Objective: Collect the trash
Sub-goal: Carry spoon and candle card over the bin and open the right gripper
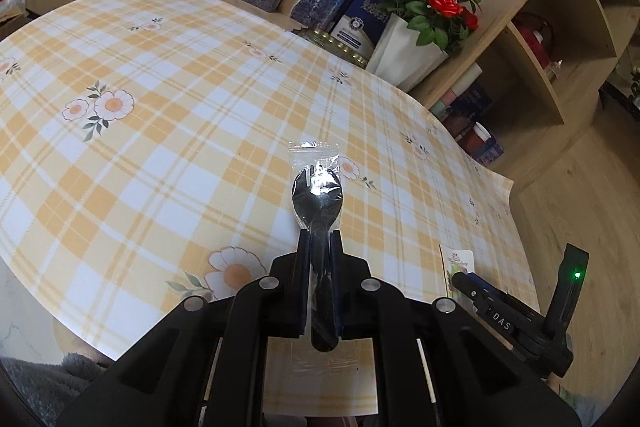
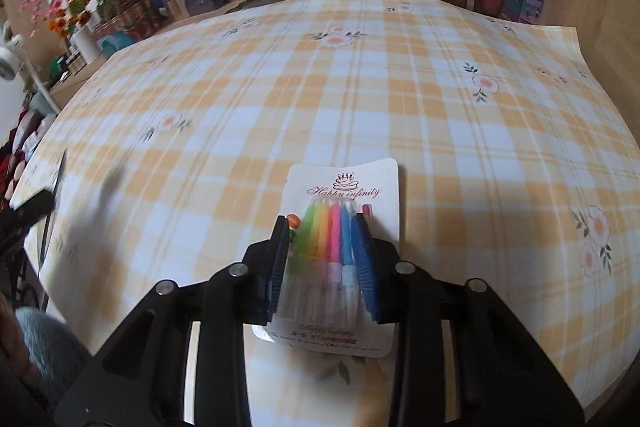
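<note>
The left gripper [image 1: 319, 243] is clamped on a black plastic spork sealed in a clear wrapper [image 1: 316, 195], gripping the handle so the head sticks out ahead of the fingers at the centre of the left wrist view, above the yellow-and-white checked tablecloth with daisy prints [image 1: 160, 115]. Held by the handle like this, the wrapped spork seems ready to be carried off as trash.

The right gripper [image 2: 325, 227] straddles a white card of rainbow-coloured birthday candles under a clear blister [image 2: 340, 195], lying flat on the cloth at lower centre of the right wrist view. Its blue-padded fingers [image 2: 366, 259] sit against the two sides of the blister; they look closed on it, though with the picture slightly blurred the firmness of the hold is my judgement. Gripping the raised blister rather than the flat card gives the pads something to bite on.

Only the left view shows both tools at once: the right gripper and a corner of the candle card appear at its lower right. Only the right view shows the card's printing and the candle colours. No bin appears in either view.
</note>
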A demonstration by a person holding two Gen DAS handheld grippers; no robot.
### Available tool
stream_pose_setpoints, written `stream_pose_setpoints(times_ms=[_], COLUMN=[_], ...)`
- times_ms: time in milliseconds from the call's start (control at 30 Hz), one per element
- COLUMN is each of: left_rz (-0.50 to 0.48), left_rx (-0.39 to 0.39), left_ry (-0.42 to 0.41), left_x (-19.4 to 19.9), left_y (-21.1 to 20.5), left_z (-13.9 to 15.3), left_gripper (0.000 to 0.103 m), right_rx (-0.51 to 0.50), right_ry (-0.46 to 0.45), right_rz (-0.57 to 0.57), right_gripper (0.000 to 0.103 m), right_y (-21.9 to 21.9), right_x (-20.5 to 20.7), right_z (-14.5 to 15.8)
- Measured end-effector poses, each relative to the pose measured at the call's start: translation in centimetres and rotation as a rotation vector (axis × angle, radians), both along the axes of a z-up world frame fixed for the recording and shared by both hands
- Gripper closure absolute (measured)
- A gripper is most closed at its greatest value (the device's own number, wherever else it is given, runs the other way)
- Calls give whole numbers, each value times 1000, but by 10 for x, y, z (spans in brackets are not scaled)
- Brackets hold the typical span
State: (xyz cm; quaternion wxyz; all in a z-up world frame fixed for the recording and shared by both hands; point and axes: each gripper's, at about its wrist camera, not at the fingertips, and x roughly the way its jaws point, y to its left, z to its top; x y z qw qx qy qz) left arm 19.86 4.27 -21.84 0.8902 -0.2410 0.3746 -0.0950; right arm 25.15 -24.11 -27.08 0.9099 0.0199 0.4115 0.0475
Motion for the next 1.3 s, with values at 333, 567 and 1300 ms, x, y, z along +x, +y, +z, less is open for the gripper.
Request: stream_pose_setpoints(times_ms=[333,567,1300], left_rz=[-51,-64,-81], left_rx=[11,39,100], left_ry=[-28,-24,-69], left_x=[-20,-46,-151], left_y=[-15,-8,15], left_z=[18,29,43], left_gripper=[93,93,93], right_rx=[-121,-49,132], right_ry=[-53,-41,-83], right_rz=[-95,-58,267], right_gripper=[65,67,67], right_y=[16,10,75], right_x=[-16,-32,-193], right_z=[-7,4,11])
